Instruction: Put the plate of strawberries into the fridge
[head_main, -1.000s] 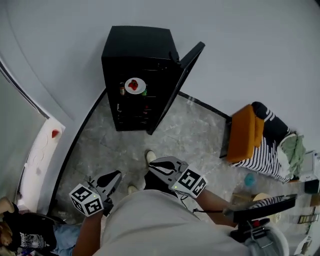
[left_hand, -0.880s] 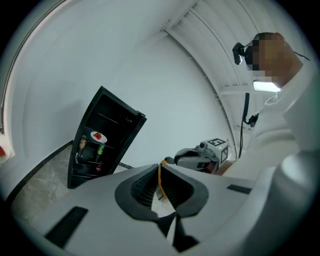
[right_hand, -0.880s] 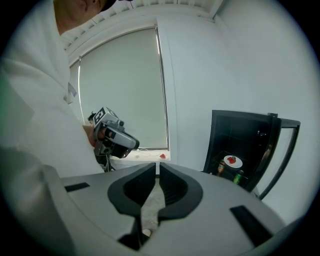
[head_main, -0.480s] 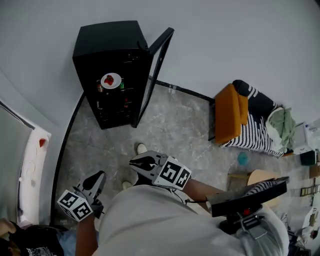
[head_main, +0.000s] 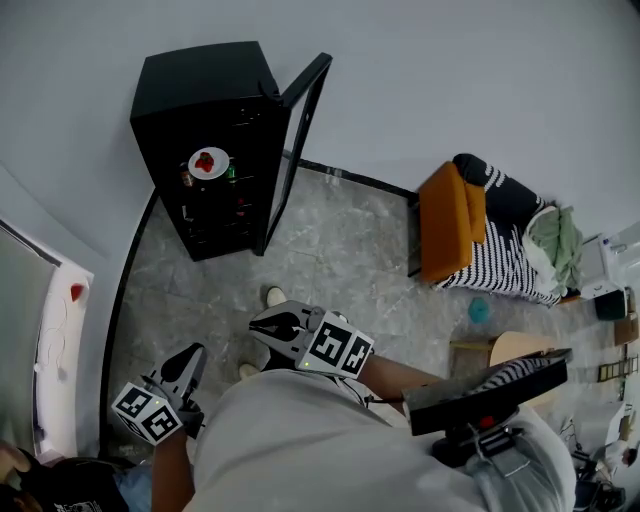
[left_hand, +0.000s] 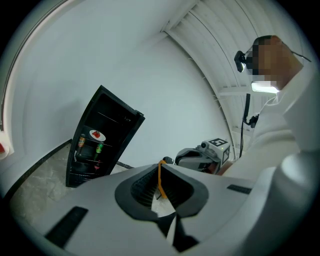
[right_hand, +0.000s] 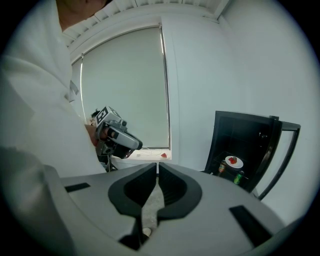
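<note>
Plate of strawberries (head_main: 208, 162) on an upper shelf inside the black fridge (head_main: 200, 90), door (head_main: 297, 140) swung wide, left gripper (head_main: 190, 360) and right gripper (head_main: 262, 328) both pressed together, holding nothing, well apart from fridge, bare stone floor (head_main: 340, 255) between, orange seat (head_main: 448, 222) clear of the door edge.

White walls (head_main: 450, 80); grey marble floor (head_main: 340, 262); orange seat (head_main: 445, 222); large window (right_hand: 125, 90).

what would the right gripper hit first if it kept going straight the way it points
Probably the white sill under the window, well ahead; depth is hard to judge. Nothing nearer sits in the line: the left gripper is off to the left, the fridge to the right.
</note>
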